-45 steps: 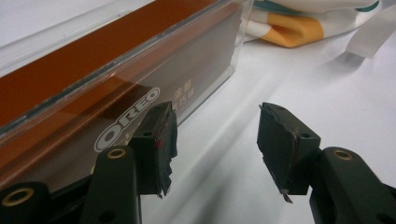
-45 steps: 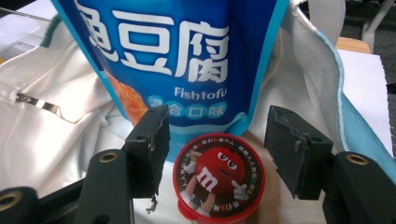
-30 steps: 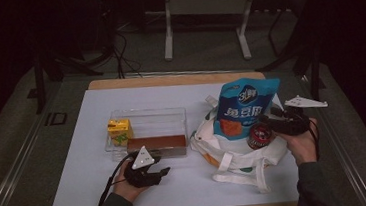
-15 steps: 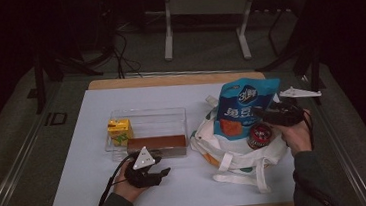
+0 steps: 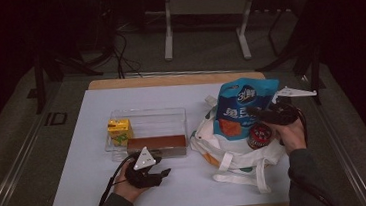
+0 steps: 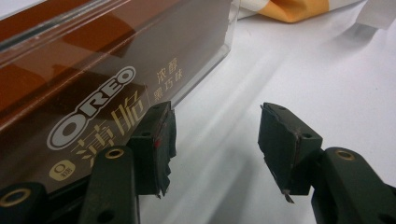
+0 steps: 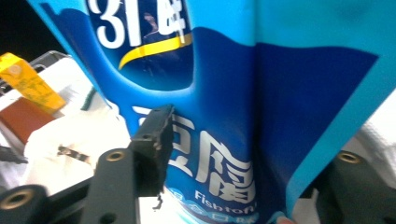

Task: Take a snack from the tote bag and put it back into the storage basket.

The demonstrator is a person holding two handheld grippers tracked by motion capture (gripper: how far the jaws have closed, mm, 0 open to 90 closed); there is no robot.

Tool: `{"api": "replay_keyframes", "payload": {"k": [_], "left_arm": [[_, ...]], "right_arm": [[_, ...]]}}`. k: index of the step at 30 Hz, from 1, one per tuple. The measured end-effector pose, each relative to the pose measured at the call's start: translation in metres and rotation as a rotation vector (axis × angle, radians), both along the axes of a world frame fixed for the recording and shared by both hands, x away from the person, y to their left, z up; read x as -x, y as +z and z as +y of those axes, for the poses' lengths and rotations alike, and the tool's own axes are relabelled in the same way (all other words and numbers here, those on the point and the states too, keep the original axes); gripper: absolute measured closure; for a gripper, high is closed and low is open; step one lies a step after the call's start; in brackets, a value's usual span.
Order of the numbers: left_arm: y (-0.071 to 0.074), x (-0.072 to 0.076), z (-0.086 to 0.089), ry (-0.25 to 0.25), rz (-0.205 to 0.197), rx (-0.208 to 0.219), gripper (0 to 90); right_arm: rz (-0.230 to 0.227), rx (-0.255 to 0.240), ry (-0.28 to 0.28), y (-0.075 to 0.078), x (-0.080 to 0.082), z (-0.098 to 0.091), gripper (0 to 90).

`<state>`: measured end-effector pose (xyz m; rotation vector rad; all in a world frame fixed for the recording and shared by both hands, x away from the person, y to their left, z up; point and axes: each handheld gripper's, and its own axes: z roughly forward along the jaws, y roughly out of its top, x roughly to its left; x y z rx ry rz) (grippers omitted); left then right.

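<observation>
One puffy snack bag [image 5: 242, 109] is your work here, standing in the tote bag [image 5: 235, 151] near the table's [image 5: 78, 187] right edge.
Your left gripper [image 5: 161, 174] rests half open and empty by the clear bin [image 5: 147, 117]; your right gripper [image 7: 224, 154] has just been closing around the bag's middle, grip unclear. Expect it light, slick, crushable: pinch the flat side seam, gently.

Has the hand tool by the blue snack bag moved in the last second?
Yes. The right gripper has slid left, from the red-lidded jar onto the blue bag. Its jaws have just been closing, with the bag between them.
</observation>
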<state>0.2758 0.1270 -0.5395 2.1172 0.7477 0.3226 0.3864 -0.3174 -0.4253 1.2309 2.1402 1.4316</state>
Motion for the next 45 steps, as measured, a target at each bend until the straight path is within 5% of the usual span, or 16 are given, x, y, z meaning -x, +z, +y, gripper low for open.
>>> {"api": "replay_keyframes", "payload": {"k": [11,18,26,45], "left_arm": [[0.000,0.001,-0.002,-0.006,-0.011,-0.023,45.3],[0.000,0.001,-0.002,-0.004,-0.010,-0.023,44.8],[0.000,0.001,-0.002,-0.001,-0.012,-0.022,43.7],[0.000,-0.001,0.003,0.009,0.015,0.030,43.1]], "right_arm": [[-0.005,-0.139,0.034,-0.005,0.000,-0.004,78.0],[-0.009,-0.140,0.057,-0.002,0.001,0.000,87.0],[0.001,-0.209,0.049,-0.003,0.002,-0.002,87.6],[-0.036,-0.240,0.047,0.015,0.007,0.007,88.1]]}}
